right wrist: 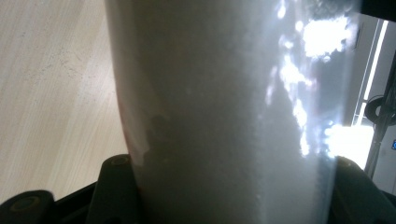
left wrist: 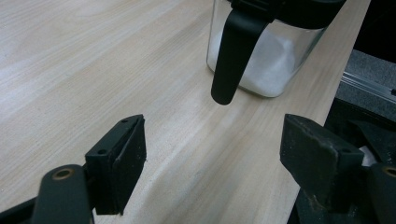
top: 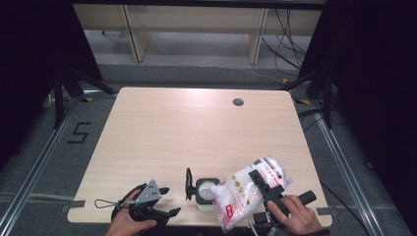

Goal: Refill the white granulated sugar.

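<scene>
While the right tool grips the tilted bag, pouring into the jar at the counter's near edge; left tool wide, idle; next likely: tip further

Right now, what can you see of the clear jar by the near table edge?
The jar is a clear, squarish container, upright near the table's front edge, partly filled with white granules. Its black lid is swung open to the left; a black clasp hangs down its side. The tilted bag's corner meets its mouth. The open left gripper stays clear of it.
</scene>
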Available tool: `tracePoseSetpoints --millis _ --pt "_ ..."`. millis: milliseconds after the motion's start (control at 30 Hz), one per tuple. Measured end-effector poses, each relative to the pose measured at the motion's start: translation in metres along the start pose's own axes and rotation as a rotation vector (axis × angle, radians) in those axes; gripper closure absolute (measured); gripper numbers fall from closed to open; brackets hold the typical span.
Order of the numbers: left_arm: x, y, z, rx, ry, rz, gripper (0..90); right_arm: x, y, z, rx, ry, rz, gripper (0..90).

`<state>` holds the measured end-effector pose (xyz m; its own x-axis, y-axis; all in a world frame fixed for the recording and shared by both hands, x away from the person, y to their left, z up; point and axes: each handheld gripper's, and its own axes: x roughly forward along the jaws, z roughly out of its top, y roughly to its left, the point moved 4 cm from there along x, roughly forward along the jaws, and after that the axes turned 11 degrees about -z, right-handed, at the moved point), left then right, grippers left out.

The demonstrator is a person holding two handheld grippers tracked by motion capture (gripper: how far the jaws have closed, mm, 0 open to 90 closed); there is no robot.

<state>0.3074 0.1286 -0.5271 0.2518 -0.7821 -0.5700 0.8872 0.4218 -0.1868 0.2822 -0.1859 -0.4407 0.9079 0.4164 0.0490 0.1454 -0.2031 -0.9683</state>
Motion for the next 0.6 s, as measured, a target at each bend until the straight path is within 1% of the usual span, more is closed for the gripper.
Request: tracePoseSetpoints --millis 67,100,133,167,233,333,367,400,500,533,567,600 --pt "0.0002 0.0000 0.0000 0.001 0.004 -0.005 22.4 -0.0001 -0.0002 -0.0001 0.001 0.001 0.000 47.4" --pt "0.0023 -0.0016 0.0005 -0.016 -0.018 -0.010 22.4 0.0002 -0.0001 -0.0001 0.003 -0.003 0.001 47.4" --pt "0.0025 -0.0017 0.0003 -0.014 -0.021 -0.009 22.4 0.0005 -0.0004 -0.0006 0.009 0.001 0.001 47.4" --pt "0.0010 -0.0005 -0.0001 -0.002 -0.001 -0.005 22.4 0.0005 -0.0004 -0.0007 0.009 0.001 0.001 47.4" --pt "0.0000 0.0000 0.0001 0.001 0.004 -0.004 22.4 0.0001 -0.0001 -0.0007 0.008 0.001 0.003 47.5" --pt "0.0007 -0.0003 0.0002 0.002 0.003 -0.005 22.4 -0.0001 0.0000 -0.0004 0.006 0.001 0.001 47.5" --pt "0.0008 -0.0004 0.0001 0.002 0.002 -0.005 22.4 -0.0007 0.0012 -0.0008 0.020 0.010 0.011 47.6" --pt "0.0024 -0.0020 0.0005 -0.015 -0.020 -0.011 22.4 0.0002 -0.0004 -0.0003 0.007 -0.002 0.002 47.6" --pt "0.0010 -0.0012 0.0001 -0.017 -0.014 -0.007 22.4 0.0004 -0.0010 -0.0001 0.002 -0.001 0.005 47.6" --pt "0.0001 -0.0003 0.0000 -0.001 0.000 -0.005 22.4 0.0003 -0.0010 -0.0001 0.003 0.000 0.004 47.7" --pt "0.0001 -0.0003 0.0000 -0.001 0.000 -0.005 22.4 0.0003 -0.0010 -0.0001 0.003 0.000 0.004 47.7" --pt "0.0022 -0.0026 0.0009 -0.017 -0.025 -0.016 22.4 0.0002 -0.0010 -0.0001 0.001 -0.001 0.003 47.7"
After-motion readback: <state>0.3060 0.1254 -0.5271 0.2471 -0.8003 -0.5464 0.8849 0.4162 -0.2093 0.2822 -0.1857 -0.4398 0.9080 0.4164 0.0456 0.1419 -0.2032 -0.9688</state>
